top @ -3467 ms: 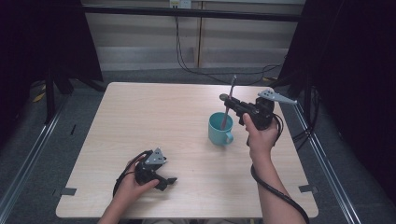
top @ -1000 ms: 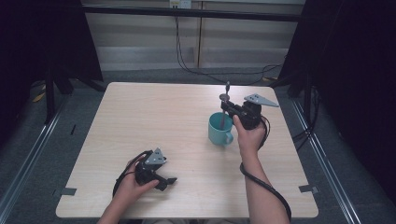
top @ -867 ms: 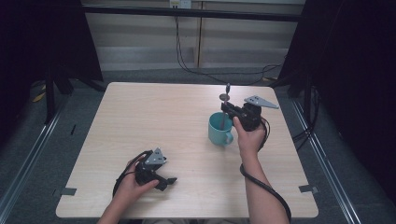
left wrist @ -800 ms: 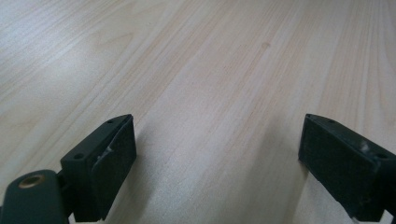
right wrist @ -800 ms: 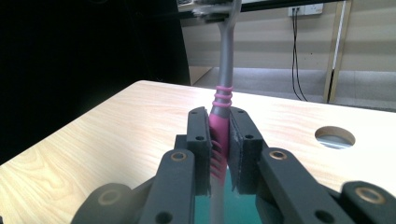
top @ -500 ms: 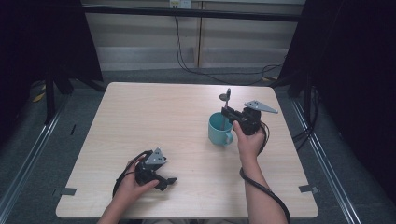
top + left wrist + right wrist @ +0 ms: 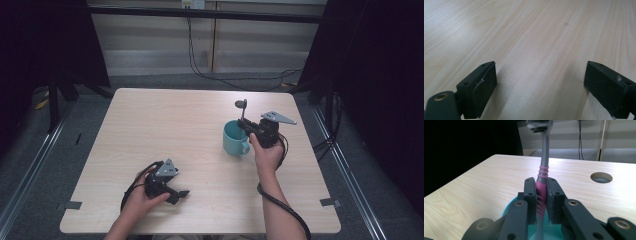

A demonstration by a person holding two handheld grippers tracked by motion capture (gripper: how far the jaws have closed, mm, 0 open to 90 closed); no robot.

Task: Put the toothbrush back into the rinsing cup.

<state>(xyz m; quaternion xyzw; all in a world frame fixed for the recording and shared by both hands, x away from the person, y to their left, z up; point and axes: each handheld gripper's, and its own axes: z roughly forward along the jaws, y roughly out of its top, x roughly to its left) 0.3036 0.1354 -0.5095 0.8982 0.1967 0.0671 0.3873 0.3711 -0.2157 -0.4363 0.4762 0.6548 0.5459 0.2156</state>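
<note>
Toothbrush [image 7: 543,173] head cropped, lower handle hidden

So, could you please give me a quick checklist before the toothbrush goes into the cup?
1. Right hand-held gripper shut on toothbrush: ok.
2. Toothbrush upright, head up: ok.
3. Handle end over the cup opening: ok; cup rim shows directly below the jaws.
4. Cup upright on table: ok.
5. Left hand-held gripper open, resting away from the cup: ok.
6. Cup empty inside: cannot tell.
</note>
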